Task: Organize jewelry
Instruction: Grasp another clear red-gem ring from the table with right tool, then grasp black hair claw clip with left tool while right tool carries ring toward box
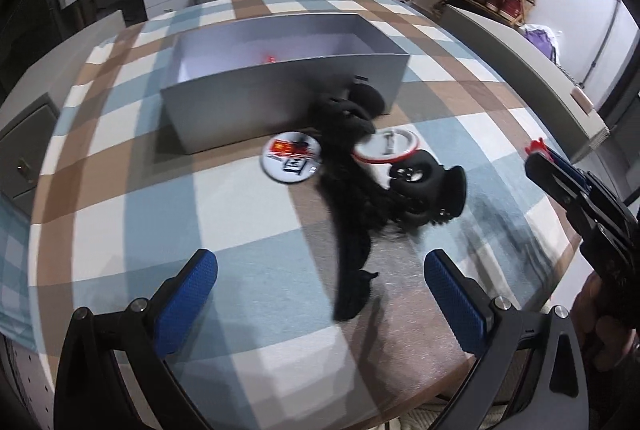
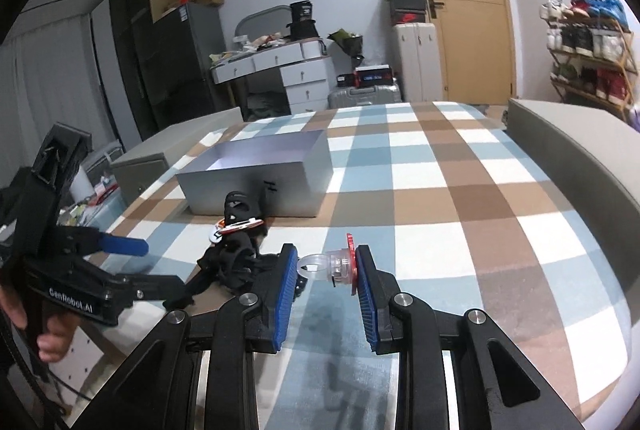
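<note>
My right gripper (image 2: 326, 266) is shut on a clear plastic toy ring with a red top (image 2: 334, 264), held above the checked tablecloth; the red top also shows in the left wrist view (image 1: 536, 148). My left gripper (image 1: 320, 284) is open and empty, just in front of a pile of black hair accessories (image 1: 360, 169). Two round badges (image 1: 291, 156) (image 1: 387, 145) lie by the pile. An open grey box (image 1: 280, 109) stands behind them with a small red item (image 1: 269, 58) inside. The box also shows in the right wrist view (image 2: 260, 173).
The table has a blue, brown and white checked cloth (image 2: 440, 189). A grey padded bench (image 2: 580, 149) runs along the right side. A dresser (image 2: 280, 69), suitcases and a shoe rack (image 2: 588, 41) stand beyond the table.
</note>
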Demonstrator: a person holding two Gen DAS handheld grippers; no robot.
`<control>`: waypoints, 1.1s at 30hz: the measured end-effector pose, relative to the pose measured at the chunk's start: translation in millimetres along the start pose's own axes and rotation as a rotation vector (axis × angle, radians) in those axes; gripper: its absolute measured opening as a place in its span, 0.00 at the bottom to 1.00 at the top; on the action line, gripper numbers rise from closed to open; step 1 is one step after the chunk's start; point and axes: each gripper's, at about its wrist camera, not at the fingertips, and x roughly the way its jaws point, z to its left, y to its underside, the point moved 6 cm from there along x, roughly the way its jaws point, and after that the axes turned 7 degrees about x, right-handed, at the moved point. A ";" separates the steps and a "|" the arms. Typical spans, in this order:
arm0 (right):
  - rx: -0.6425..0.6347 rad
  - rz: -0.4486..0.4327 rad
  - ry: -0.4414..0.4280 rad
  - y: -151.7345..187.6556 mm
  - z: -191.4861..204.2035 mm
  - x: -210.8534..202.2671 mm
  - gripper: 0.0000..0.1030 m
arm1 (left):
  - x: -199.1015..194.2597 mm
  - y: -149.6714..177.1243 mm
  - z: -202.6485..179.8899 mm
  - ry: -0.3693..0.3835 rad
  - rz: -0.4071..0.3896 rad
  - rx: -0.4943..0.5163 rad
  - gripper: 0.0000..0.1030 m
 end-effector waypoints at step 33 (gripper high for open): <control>-0.032 -0.007 -0.082 6.1 20.6 -3.4 0.27 | -21.4 2.3 -25.3 -0.069 0.104 0.220 0.13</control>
